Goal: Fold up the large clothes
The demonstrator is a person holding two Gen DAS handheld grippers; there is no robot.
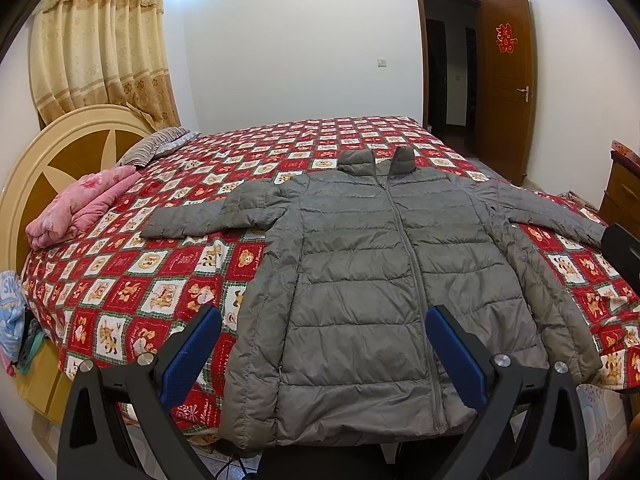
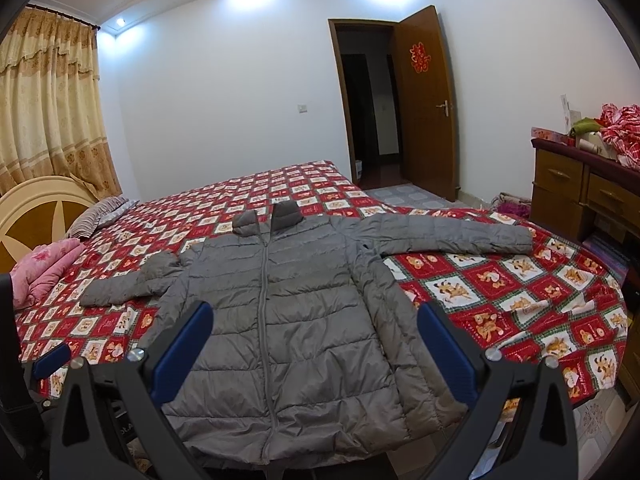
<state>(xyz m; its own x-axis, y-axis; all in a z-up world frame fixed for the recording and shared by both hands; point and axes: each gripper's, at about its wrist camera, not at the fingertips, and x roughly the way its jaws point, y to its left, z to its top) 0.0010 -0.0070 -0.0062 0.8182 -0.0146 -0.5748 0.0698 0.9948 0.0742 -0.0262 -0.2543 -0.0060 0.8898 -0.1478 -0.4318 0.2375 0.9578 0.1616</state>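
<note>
The jacket (image 1: 372, 280) lay face up on the bed (image 1: 160, 288), zipped closed, its collar (image 1: 376, 160) pointing toward the far wall and its hem hanging just over the near edge of the mattress. Both sleeves were spread outward: the left sleeve (image 1: 208, 216) reached toward the pink blanket (image 1: 76, 208) near the headboard, and the right sleeve (image 2: 448, 236) stretched across the quilt toward the dresser (image 2: 580, 196). The padded body looked mostly flat, with a few soft ridges along the right side seam. The left gripper (image 1: 324, 348) hovered above the hem with its jaws spread wide and holding nothing; the right gripper (image 2: 316, 340) hovered likewise, jaws spread and empty, a little further to the jacket's right. No fold appeared to have been started yet. To do the first fold well, each gripper would probably best take a sleeve near its cuff, pinching both fabric layers, since the slick puffy shell seemed likely to slip from a shallow bite. Each sleeve should be carried across the chest and laid straight, and the trapped air pressed out before the hem is brought up toward the collar. The overhanging hem could drag the jacket off the edge if it were tugged toward the person.
</note>
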